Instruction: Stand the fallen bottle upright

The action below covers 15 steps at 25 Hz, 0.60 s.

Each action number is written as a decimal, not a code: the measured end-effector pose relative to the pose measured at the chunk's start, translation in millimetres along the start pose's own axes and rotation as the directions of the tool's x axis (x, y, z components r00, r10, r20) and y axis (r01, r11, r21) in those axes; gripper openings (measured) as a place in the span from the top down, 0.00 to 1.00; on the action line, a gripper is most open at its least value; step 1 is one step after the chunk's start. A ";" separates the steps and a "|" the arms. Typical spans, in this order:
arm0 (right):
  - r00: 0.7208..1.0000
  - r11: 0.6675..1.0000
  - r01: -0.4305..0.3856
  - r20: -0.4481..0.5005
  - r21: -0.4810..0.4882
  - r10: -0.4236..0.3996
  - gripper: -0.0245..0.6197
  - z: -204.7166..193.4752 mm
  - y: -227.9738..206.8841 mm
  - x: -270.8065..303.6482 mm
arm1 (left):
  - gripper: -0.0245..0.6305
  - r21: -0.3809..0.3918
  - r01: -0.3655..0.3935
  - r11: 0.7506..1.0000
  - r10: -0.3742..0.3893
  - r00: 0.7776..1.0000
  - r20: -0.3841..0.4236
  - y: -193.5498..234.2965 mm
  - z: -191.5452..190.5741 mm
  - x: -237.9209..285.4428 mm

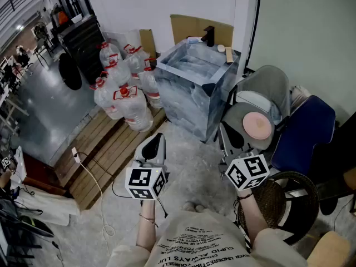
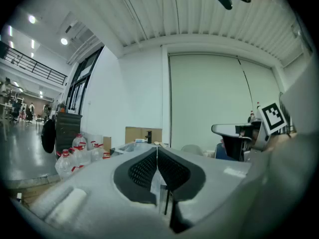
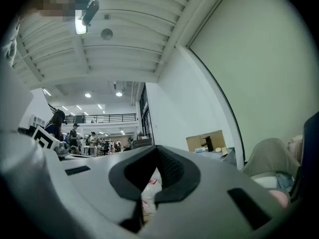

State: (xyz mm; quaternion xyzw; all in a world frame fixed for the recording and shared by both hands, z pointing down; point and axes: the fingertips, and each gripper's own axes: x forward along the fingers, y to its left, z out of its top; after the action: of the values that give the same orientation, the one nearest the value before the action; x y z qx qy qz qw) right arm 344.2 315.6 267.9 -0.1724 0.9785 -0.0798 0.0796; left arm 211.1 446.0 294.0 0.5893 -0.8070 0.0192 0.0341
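Note:
Several big clear water jugs with red caps (image 1: 123, 93) stand clustered on a wooden pallet (image 1: 103, 149), ahead and to the left. From here I cannot tell which one has fallen. My left gripper (image 1: 157, 138) is held level over the floor, short of the jugs, with its jaws shut on nothing. In the left gripper view the pads meet (image 2: 157, 148) and the jugs (image 2: 75, 153) show far off at the left. My right gripper (image 1: 227, 139) sits to the right, near the chairs. Its jaws (image 3: 157, 149) are together at the tips, with a jug (image 3: 148, 195) seen through the gap below.
A blue-grey marbled basin block (image 1: 192, 88) with a black tap stands behind the jugs. Grey chairs (image 1: 261, 102), a blue seat (image 1: 308, 129) and a wicker stool (image 1: 286, 196) crowd the right. A white cable (image 1: 92, 177) trails across the pallet and floor. A black cabinet (image 1: 83, 40) is at the far left.

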 end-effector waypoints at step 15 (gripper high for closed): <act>1.000 0.998 -0.022 0.015 0.062 0.021 0.95 -8.4 -18.4 -0.7 | 0.92 0.018 -0.020 1.000 0.020 0.999 0.028 -9.6 1.8 8.8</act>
State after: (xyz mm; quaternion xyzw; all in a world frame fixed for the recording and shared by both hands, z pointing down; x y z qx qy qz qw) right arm 349.3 299.8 279.6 -0.1599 0.9768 -0.1081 0.0930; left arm 217.4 434.7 292.7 0.5817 -0.8130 0.0186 0.0173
